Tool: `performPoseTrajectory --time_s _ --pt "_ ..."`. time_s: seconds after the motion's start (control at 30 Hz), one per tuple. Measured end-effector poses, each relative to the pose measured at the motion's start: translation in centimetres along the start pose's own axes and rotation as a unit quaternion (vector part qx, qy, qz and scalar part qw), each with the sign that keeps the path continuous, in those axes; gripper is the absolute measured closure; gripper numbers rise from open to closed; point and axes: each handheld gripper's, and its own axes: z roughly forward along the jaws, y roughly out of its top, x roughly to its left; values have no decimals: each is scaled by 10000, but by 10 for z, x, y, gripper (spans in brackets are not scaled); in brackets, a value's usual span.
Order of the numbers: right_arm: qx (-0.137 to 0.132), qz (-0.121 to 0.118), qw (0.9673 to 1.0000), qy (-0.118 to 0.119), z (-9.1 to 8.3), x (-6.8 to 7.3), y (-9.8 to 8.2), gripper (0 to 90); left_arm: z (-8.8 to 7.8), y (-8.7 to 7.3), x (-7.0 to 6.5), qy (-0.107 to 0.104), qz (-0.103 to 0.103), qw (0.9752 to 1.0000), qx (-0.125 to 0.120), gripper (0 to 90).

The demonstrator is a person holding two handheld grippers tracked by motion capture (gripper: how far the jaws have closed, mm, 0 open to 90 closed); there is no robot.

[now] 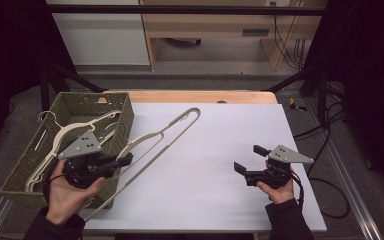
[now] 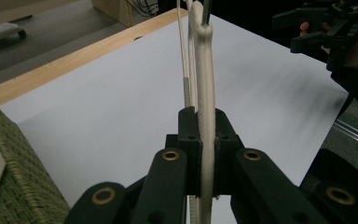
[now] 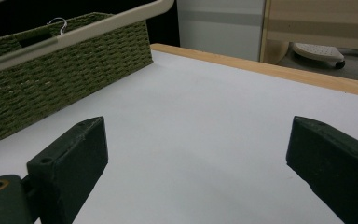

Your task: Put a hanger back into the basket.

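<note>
Item: cream hanger (image 1: 161,134), pinched in left gripper (image 1: 126,161) just beside the woven basket (image 1: 114,131), reaching over the bench (image 1: 220,165); right gripper (image 1: 247,159) spread, empty, well apart; advise lifting level, grip kept firm.

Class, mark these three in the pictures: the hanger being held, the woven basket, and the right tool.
hanger (image 1: 166,134), high view, on its long cream arm over the table.
basket (image 1: 126,111), high view, on its green woven right wall.
right tool (image 1: 247,159), high view, midway between its open fingertips.
</note>
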Motion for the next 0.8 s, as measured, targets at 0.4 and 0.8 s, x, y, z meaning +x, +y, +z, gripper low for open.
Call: performPoseTrajectory --time_s 0.4,0.8 --pt "-5 6 10000 -34 -1 -2 0 51 -30 20 52 91 47 9999 114 853" --pt "-5 -2 10000 -28 -1 -2 0 48 -42 16 106 351 61 9990 288 853"
